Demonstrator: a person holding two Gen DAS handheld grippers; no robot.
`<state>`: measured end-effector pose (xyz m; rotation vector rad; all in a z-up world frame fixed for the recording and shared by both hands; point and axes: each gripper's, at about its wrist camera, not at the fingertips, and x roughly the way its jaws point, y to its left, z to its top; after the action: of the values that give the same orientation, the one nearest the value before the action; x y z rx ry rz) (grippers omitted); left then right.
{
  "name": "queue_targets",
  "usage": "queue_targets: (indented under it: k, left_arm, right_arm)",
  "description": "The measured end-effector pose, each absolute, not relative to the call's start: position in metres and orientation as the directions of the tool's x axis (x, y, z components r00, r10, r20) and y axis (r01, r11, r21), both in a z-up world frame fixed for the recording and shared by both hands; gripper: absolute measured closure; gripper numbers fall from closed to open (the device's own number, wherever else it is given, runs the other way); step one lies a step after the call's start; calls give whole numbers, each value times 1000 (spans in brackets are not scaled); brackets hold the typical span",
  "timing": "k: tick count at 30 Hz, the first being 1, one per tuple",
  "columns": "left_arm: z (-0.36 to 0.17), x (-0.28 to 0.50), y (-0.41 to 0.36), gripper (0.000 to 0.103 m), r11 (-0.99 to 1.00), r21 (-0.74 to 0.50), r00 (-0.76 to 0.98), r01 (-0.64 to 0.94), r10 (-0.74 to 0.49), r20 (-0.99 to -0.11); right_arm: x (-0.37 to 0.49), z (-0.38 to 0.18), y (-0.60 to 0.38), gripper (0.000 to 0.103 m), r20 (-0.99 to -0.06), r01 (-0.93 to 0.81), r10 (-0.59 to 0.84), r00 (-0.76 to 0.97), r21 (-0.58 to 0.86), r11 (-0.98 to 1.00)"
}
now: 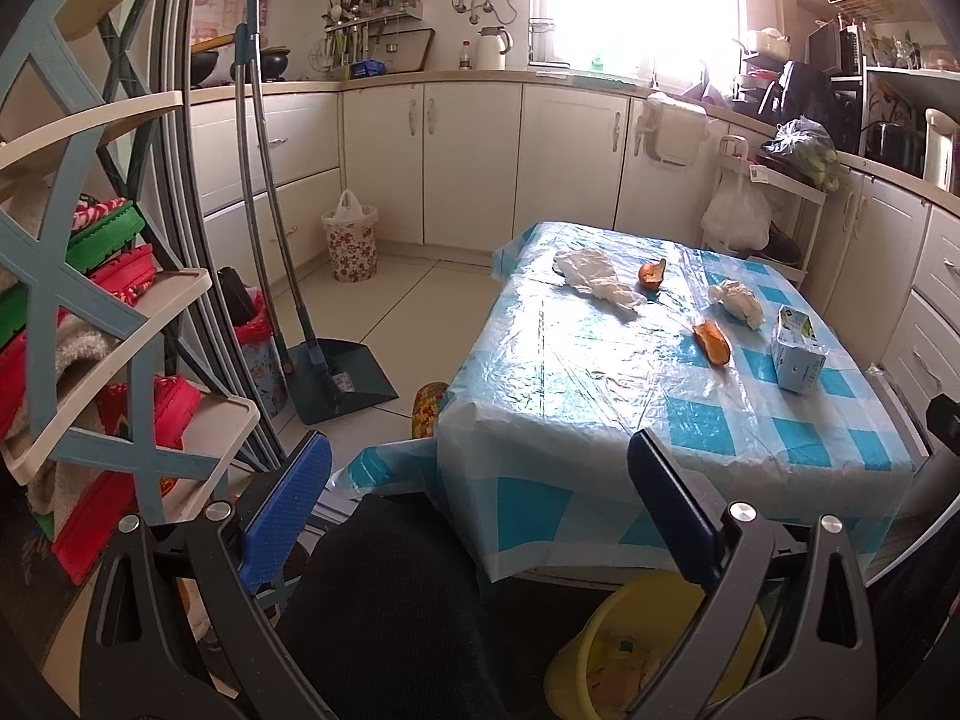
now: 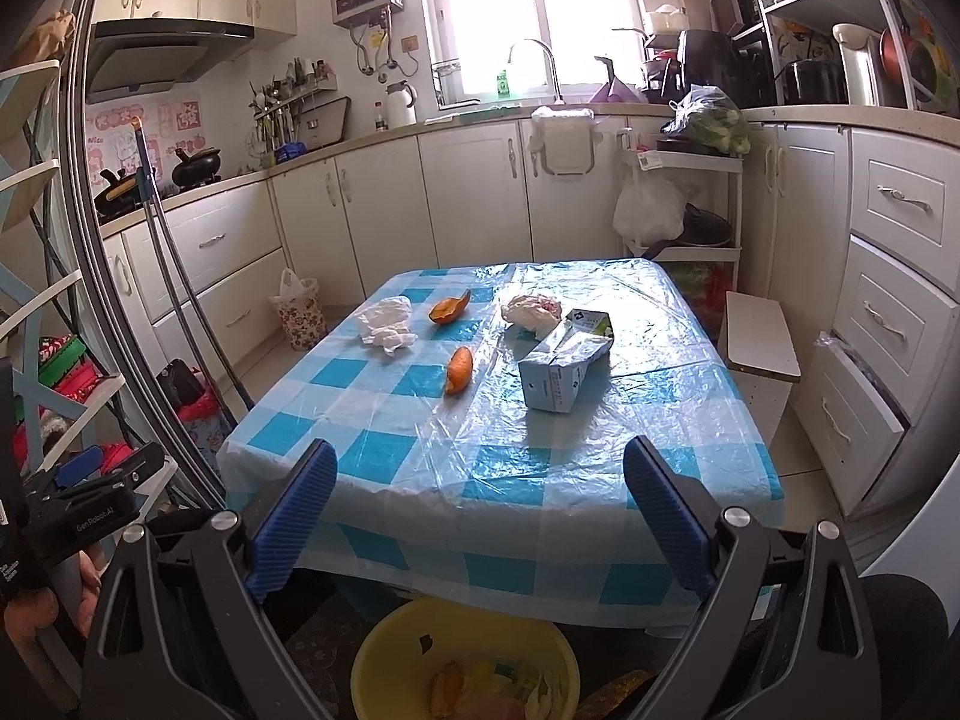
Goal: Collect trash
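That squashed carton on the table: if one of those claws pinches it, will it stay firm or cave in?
The carton would probably cave in further: its top is already torn open and its sides are dented. It looks empty, so likely light. Lying on its side on the glossy plastic table cover, it may slide rather than tip if nudged.

Blown-out window (image 2: 510, 12) backlight, glare on tablecloth (image 2: 540, 432), fisheye-bent dark edges
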<state>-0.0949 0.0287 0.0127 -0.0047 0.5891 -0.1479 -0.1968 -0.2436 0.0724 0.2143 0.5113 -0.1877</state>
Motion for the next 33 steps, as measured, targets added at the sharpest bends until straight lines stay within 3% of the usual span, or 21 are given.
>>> queue_targets:
  k: [22,33]
  left_arm:
    - [0,1,27,7,990,-90,776,113,-144,-614]
    - [15,75,-20,7,973,-80,778,216,-221,-589]
  right_arm:
    - [-43,49,-235,11,-678,-11,90,729,120,993]
    - [25,14,-260,37,-737,66,54,674,133,989]
